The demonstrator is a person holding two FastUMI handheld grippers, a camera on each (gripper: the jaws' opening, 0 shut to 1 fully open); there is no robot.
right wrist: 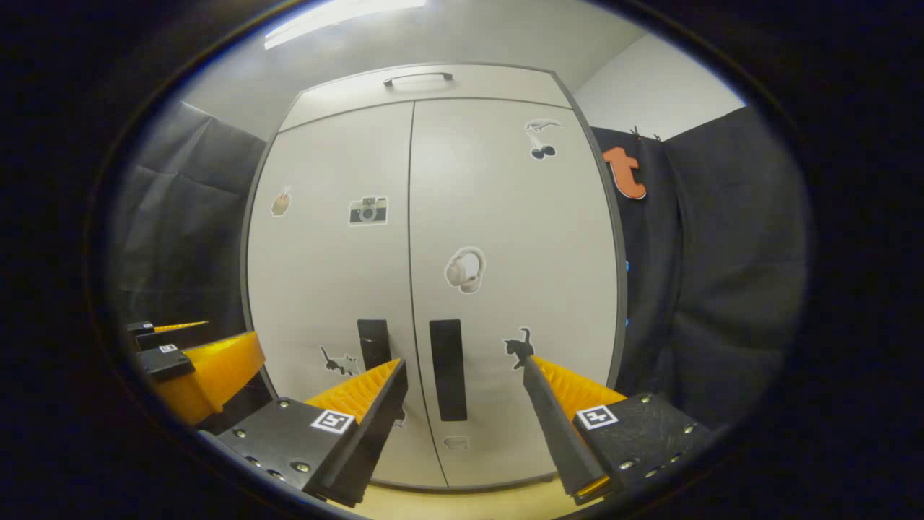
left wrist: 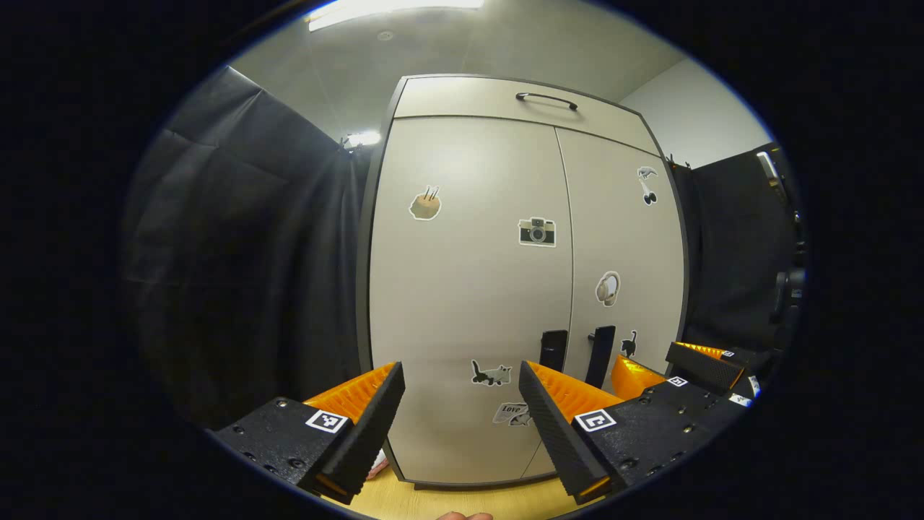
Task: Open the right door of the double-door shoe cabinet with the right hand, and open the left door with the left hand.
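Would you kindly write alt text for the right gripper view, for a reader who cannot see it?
A closed double-door shoe cabinet fills the middle, its right door handle framed between the open jaws of the right gripper, which touch nothing. The left door handle sits beside it; animal, camera and headphone stickers dot the doors, and the left gripper shows at lower left.

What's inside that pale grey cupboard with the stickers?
Cannot tell: both doors of the pale grey double-door shoe cabinet are shut, hiding the inside. Only stickers and two black upright handles show on its front.
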